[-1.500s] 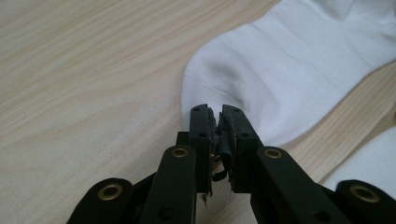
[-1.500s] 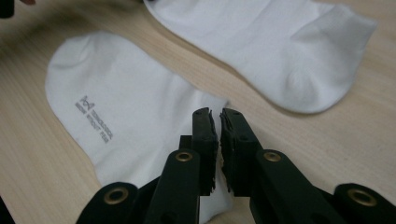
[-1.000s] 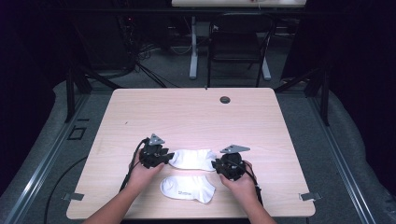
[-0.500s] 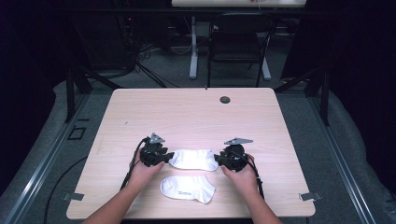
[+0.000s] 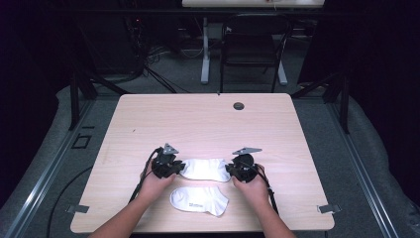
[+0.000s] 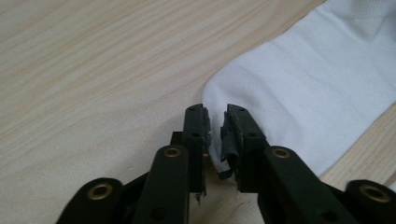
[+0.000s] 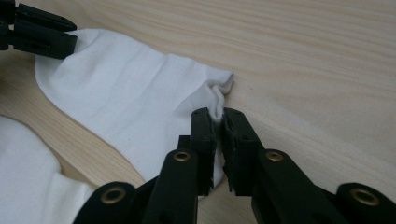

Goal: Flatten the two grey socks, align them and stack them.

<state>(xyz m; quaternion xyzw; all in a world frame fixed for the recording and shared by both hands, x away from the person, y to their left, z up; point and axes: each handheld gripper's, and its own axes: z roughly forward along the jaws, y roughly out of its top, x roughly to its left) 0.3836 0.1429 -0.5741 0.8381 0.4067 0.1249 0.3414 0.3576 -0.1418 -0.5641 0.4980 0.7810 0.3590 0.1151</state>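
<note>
- the far sock (image 5: 205, 168) lay flat near the worktop's (image 5: 208, 119) front edge, roughly mid-width, with the left gripper (image 5: 174, 167) at one end and the right gripper (image 5: 234, 170) at the other; both sets of jaws had just been closing
- left jaws were narrow with only the very rim of the sock (image 6: 299, 93) between them; a thin bite like that could've slipped out on the lift
- right jaws were pinched on a puckered fold of the cuff (image 7: 217, 100) (looked like a better hold); uneven grips might've let one end drop, so the sock would've swung or twisted
- the near sock (image 5: 199, 200) sat just beside it, closer to the front edge; a low drag could've snagged it or nudged it off
- loads of bare wood toward the back edge and both sides; only a small dark grommet (image 5: 238, 105) near the back
</note>
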